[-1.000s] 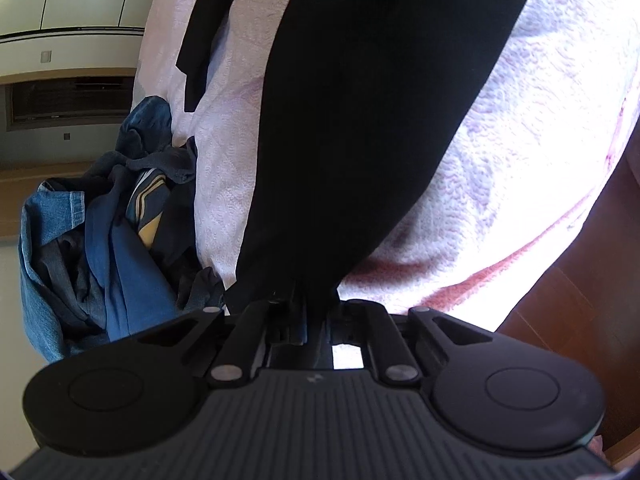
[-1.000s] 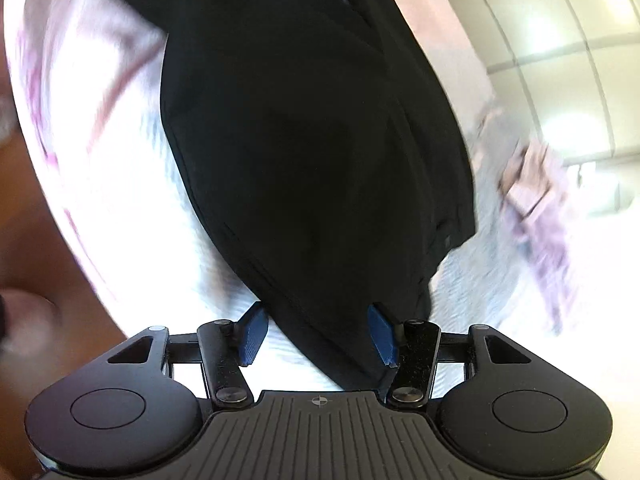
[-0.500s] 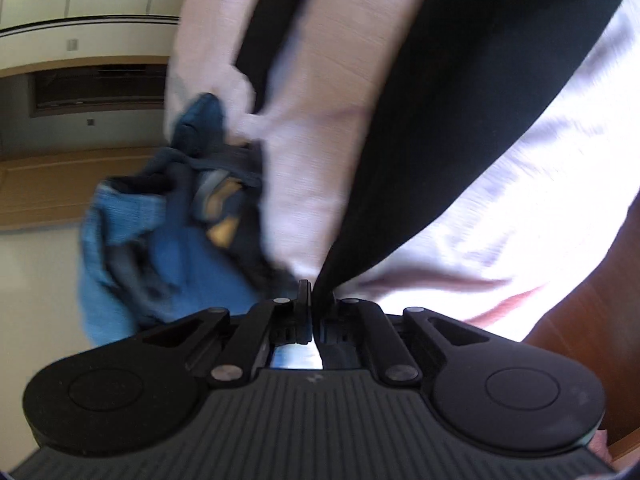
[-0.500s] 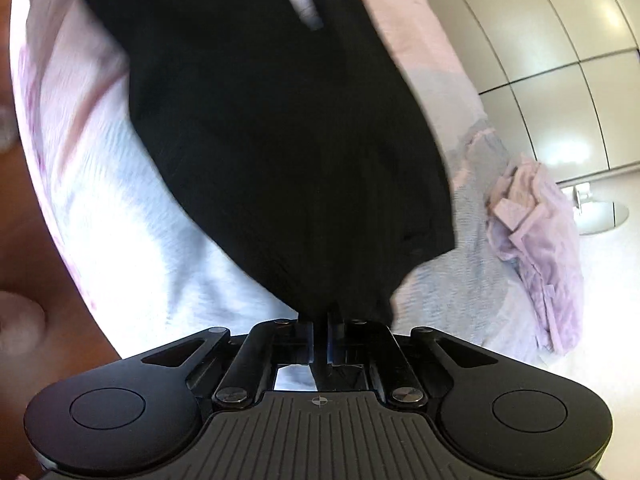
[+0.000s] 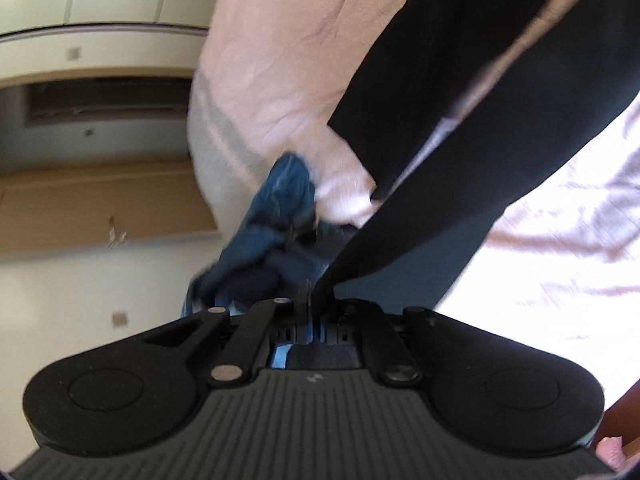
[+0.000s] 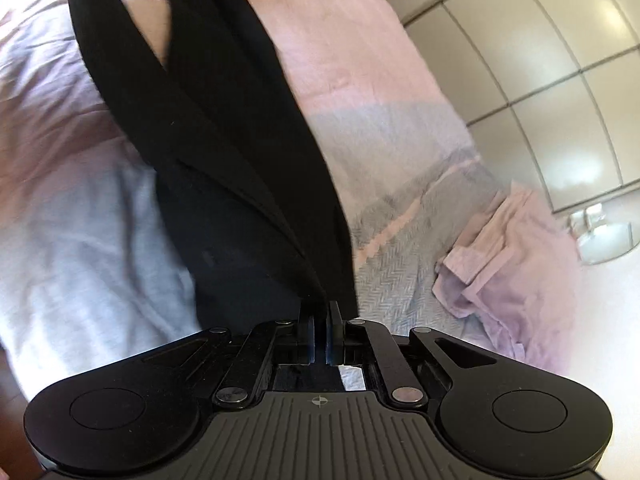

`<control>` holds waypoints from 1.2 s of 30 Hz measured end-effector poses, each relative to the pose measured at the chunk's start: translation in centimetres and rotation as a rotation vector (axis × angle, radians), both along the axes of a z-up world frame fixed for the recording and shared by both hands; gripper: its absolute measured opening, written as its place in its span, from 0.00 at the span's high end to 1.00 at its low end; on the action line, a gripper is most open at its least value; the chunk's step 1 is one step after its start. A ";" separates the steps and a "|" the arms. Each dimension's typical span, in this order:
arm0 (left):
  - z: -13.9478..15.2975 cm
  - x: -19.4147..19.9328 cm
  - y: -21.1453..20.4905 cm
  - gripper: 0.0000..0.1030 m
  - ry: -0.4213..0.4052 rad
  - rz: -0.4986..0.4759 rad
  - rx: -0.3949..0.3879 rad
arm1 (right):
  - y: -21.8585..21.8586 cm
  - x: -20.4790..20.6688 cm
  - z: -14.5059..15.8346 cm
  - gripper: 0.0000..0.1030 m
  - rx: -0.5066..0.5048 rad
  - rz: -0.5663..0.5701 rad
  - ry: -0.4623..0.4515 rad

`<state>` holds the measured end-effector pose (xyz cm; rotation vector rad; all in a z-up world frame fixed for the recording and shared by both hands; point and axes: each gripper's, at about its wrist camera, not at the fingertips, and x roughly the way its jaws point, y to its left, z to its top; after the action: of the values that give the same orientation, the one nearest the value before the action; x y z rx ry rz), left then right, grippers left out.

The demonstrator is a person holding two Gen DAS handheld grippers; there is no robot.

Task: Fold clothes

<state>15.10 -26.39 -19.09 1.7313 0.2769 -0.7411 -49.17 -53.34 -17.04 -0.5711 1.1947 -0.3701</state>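
A black garment stretches from my left gripper up to the right over the pale pink bedspread. The left gripper is shut on its near edge. In the right wrist view the same black garment runs up and left from my right gripper, which is shut on another edge of it. The cloth hangs taut and lifted between the two grippers, folded into long bands.
A heap of blue denim clothes lies just past the left gripper at the bed's edge. A crumpled lilac shirt lies on a grey herringbone blanket to the right. White wardrobe doors stand beyond.
The right gripper, open a second ago, has shut on the black garment. Both grippers have lifted and pulled it, so the cloth now hangs in narrow bands. The left view swung right.
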 end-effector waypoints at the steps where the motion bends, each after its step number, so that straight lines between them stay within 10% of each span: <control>1: -0.6 1.3 -1.8 0.97 0.017 -0.012 0.017 | -2.1 1.2 -0.5 0.97 0.019 -0.028 0.014; 15: -7.9 9.7 -20.5 0.96 0.119 -0.148 0.211 | -13.9 9.9 -4.1 0.97 0.218 -0.191 0.168; 26: -17.2 11.0 -26.5 0.94 0.092 -0.124 0.331 | -21.4 11.7 -9.1 0.96 0.421 -0.265 0.137; 32: -20.1 10.5 -27.9 0.67 0.005 -0.124 0.270 | -24.2 10.8 -10.3 0.53 0.416 -0.459 -0.023; 36: -17.7 9.6 -29.0 0.64 0.038 -0.105 0.173 | -24.4 9.1 -8.7 0.51 0.382 -0.660 -0.124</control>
<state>24.68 -55.39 -36.83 1.9084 0.2842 -0.8474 -40.02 -77.74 -25.70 0.1923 1.2725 -0.7018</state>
